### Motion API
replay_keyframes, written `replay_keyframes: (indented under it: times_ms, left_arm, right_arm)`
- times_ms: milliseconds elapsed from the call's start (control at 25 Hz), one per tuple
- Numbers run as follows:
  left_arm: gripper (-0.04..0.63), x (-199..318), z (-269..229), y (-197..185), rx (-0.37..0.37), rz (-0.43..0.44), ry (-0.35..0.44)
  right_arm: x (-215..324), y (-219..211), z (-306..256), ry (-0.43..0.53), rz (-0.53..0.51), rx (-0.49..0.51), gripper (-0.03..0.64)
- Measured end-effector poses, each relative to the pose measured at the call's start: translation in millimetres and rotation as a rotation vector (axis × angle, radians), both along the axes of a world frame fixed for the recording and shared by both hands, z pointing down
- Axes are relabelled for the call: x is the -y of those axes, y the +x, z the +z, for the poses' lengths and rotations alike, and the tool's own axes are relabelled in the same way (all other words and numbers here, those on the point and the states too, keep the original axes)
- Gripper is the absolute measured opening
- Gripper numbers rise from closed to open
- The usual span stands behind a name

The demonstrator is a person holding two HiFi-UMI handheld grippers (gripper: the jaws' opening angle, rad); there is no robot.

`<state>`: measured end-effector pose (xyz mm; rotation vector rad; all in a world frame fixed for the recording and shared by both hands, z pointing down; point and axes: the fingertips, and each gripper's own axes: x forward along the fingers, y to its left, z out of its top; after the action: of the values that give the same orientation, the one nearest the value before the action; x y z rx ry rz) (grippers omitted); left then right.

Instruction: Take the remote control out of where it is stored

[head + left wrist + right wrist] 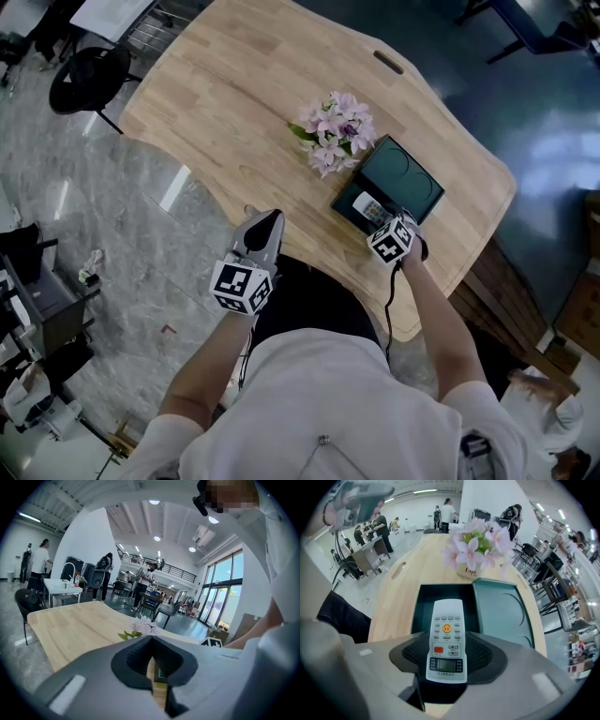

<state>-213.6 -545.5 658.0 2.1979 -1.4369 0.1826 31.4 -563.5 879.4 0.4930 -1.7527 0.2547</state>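
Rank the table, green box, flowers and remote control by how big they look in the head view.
1. table
2. green box
3. flowers, nearly as big as the box
4. remote control, smallest

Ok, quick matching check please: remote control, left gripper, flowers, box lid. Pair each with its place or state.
1 remote control
2 left gripper
3 flowers
4 box lid

A lying open beside the dark box
B between the jaws of the right gripper, gripped
C pink, just beyond the box
D jaws together, nothing held

Pairs: 1-B, 2-D, 3-C, 4-A
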Motion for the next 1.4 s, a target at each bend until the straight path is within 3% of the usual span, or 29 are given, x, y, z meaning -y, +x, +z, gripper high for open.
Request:
replay_keyframes:
  times_ms: [200, 440, 640, 920, 1120, 1400]
  left_arm:
    - [0.0, 4.1, -22.6, 17.2, -0.002, 0.053, 0.035]
    - [0.0, 18.1, -72.1, 43.9, 0.009, 0.137, 0.12]
    - [0.0, 48.4, -136.3, 63.8, 0.008, 0.199, 0.261]
    - [0.0, 64.1, -226.7, 74.7, -0.003, 0.194, 0.449]
    - [0.0, 61.1, -258.7, 89.2, -0.016, 0.226, 0.509]
    - [0.0, 59.5, -265.6, 99.3, -0.013, 0.24, 0.52]
  right_arm:
    - [8.6, -5.5, -67.0, 0.097, 0.095, 0.126, 0.265]
    - [30.5, -9.0, -192.0, 0.282, 0.293, 0.418, 0.264]
    - [50.0, -5.7, -315.6, 0.516, 0.394, 0.673, 0.265]
    - [39.2, 2.0, -439.2, 0.699, 0.489, 1.024, 0.265]
    - [25.4, 8.5, -483.8, 0.814, 0.497, 1.101, 0.265]
    - [26.0, 15.8, -492.4, 0.851, 0.532, 1.096, 0.264]
